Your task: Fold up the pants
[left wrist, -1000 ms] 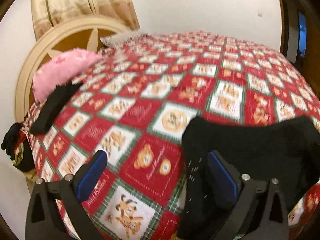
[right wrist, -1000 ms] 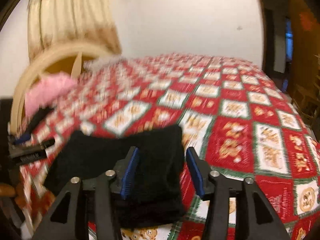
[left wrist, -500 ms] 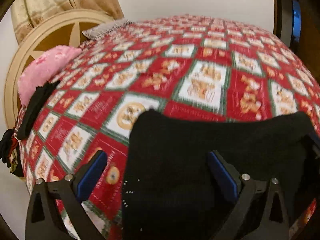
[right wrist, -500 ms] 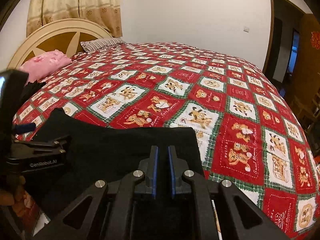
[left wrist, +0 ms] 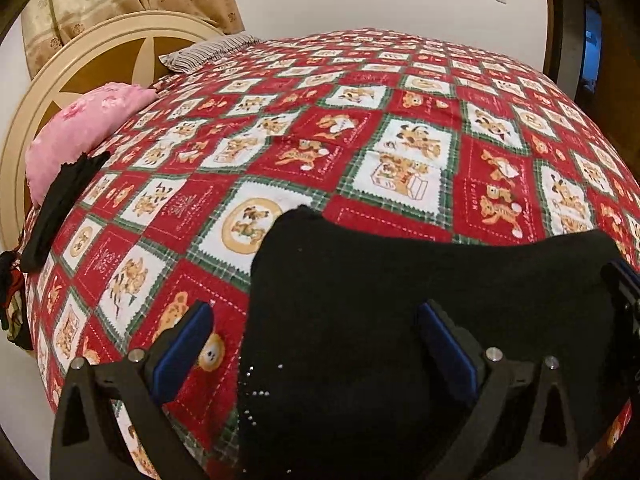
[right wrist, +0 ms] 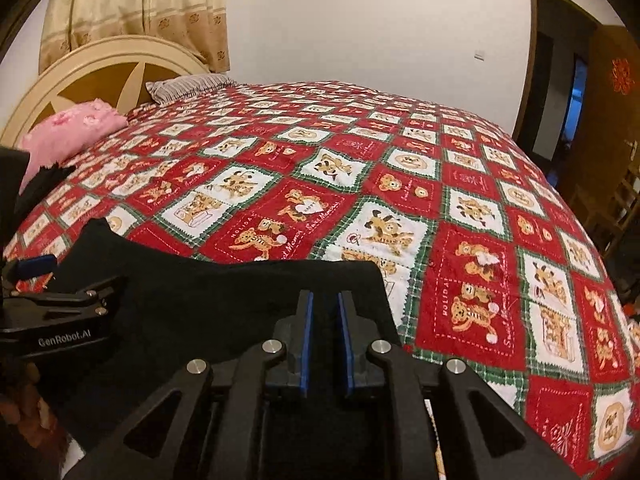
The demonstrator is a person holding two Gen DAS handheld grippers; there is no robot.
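The black pants (left wrist: 420, 280) lie folded at the near edge of the bed on the red patterned bedspread (left wrist: 360, 128); they also show in the right wrist view (right wrist: 208, 300). My left gripper (left wrist: 316, 340) is open, its jaws wide apart over the pants' left part, one blue pad (left wrist: 184, 344) over the bedspread, the other (left wrist: 444, 348) over the cloth. My right gripper (right wrist: 325, 320) is shut on the pants' right part, its pads close together with black cloth between them. The left gripper also shows in the right wrist view (right wrist: 60, 304).
A pink pillow (left wrist: 88, 124) and a striped pillow (left wrist: 208, 52) lie by the cream headboard (left wrist: 80, 60). A second black garment (left wrist: 56, 208) hangs over the bed's left edge. A dark doorway (right wrist: 560, 92) is at the right.
My right gripper has closed from open onto the pants. My left gripper has shifted right, over the cloth, and stays open. The pants now fill more of both views.
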